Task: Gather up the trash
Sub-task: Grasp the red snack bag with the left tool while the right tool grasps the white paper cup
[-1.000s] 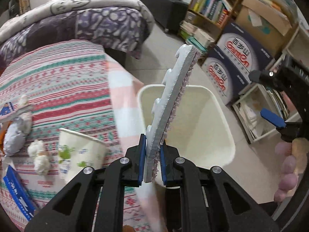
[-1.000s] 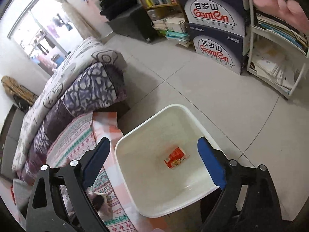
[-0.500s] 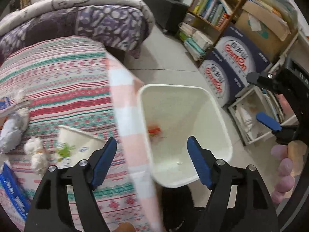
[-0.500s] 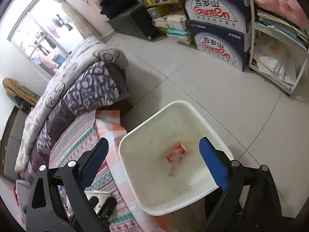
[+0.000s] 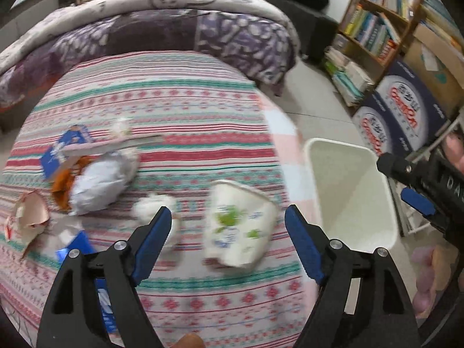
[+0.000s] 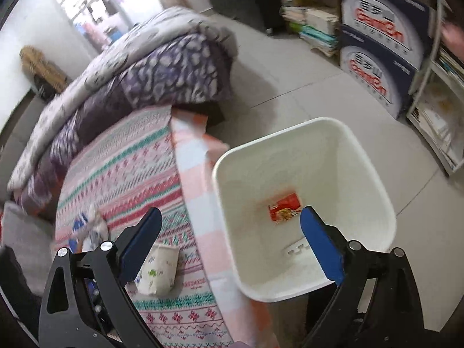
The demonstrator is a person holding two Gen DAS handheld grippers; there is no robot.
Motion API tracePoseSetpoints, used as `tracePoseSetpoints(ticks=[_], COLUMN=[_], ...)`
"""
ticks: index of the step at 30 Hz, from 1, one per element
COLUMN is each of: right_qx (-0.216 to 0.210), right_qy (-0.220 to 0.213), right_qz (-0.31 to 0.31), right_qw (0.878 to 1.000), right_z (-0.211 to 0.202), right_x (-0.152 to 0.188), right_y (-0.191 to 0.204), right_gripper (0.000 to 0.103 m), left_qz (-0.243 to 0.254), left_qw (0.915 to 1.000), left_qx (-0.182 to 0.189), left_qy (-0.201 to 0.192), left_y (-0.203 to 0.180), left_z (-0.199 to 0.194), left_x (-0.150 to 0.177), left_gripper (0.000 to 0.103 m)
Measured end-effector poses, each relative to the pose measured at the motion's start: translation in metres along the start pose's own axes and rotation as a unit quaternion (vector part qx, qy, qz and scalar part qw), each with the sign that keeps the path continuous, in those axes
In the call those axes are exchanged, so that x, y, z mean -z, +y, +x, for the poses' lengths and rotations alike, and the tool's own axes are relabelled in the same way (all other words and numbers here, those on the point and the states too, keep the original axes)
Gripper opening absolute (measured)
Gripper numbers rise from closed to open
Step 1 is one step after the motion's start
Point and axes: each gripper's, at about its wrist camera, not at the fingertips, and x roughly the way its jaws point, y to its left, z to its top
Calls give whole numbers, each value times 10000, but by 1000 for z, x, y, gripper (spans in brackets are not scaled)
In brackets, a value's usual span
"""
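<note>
My left gripper [image 5: 227, 211] hovers over the striped tablecloth [image 5: 185, 107], its jaws opening and gripping nothing. A squashed paper cup [image 5: 240, 226] with green print lies on the cloth below them, beside a crumpled tissue [image 5: 153, 206]. Further left are a grey crumpled bag [image 5: 98, 185], a foam strip [image 5: 116, 145], a torn brown scrap [image 5: 29, 214] and blue packets [image 5: 58, 150]. The white bin [image 6: 304, 133] stands at the table's edge and holds a red packet [image 6: 285, 208] and a white foam piece [image 6: 295, 248]. Above the bin's left rim, my right gripper [image 6: 231, 211] is open and empty.
Folded purple and grey bedding [image 5: 174, 29] is piled behind the table. A bookshelf [image 5: 377, 29] and stacked blue cartons [image 5: 406, 110] stand to the right, across tiled floor [image 6: 290, 72]. A white shelf unit [image 6: 440, 116] is near the bin.
The left gripper let go of the white foam piece, which now lies in the bin, and its jaws spread wide. Both grippers swung left, from over the bin toward the table.
</note>
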Motion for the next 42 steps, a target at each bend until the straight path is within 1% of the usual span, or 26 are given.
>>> tracePoseSetpoints(ticks=[4,8,11,13,15,20,21,23,25,27,29,31,32,33,34,35,36,37,38,39,40,42], right_qx=[-30,-67,-97,-134,-113,-131,-119,-100,-94,-91,-82,-73,-48,-37,-42,-75,-99,-129,-140,-138,-193,-421], right_qy=[169,365,531,638,734,1028,1075,1166,1240,1309,1343,1379,1384,1392,1418,1472,1505,1532,1533,1492,1455,1435], right_qz=[-265,-366,-399,-419,-485,-648,-675,-717,-739,-781,-789,-764,-752,-744,-733,-709,-699,-708,-765,-856,-926,-947], right_qw=[9995,9986,9977,9970,9961,9925,9918,9905,9895,9883,9878,9875,9875,9875,9872,9865,9861,9856,9851,9850,9848,9842], right_z=[9,21,30,35,41,56,59,66,71,78,83,89,92,95,98,102,104,106,107,106,105,102], right_x=[10,19,27,31,37,52,55,61,65,68,69,69,69,70,71,72,73,74,75,76,75,74], right_y=[23,40,52,59,68,88,91,98,103,108,111,113,114,115,117,118,119,120,123,126,129,133], right_gripper=[92,92,92,92,92,92,92,92,92,92,92,92,92,92,92,92,92,89,84,73,70,65], left_qz=[-130,-226,-201,-221,-316,-729,-749,-692,-502,-420,-421,-393,-379,-371,-380,-416,-439,-463,-489,-596,-683,-841], left_qw=[9990,9957,9916,9888,9859,9796,9784,9748,9717,9707,9709,9706,9693,9685,9683,9686,9687,9684,9683,9694,9703,9713], left_qx=[-427,-892,-1243,-1407,-1511,-1602,-1637,-1804,-1930,-1936,-1920,-1893,-1957,-1991,-1976,-1908,-1874,-1861,-1855,-1782,-1730,-1709], left_qy=[28,123,305,439,645,965,1017,1119,1268,1362,1369,1432,1442,1446,1480,1539,1571,1595,1600,1579,1548,1423], left_y=[31,67,93,111,136,197,204,219,232,243,251,254,257,258,260,262,263,264,266,269,270,274], left_z=[-6,-11,-14,-16,-19,-22,-21,-16,-10,-4,2,8,11,13,15,17,18,19,20,18,17,10], left_x=[2,2,0,0,0,6,7,9,14,19,22,25,26,26,28,29,31,32,34,34,34,31], left_gripper=[79,79,79,79,79,79,79,79,79,79,79,78,77,72,64,59,51,42,37,33,31,30])
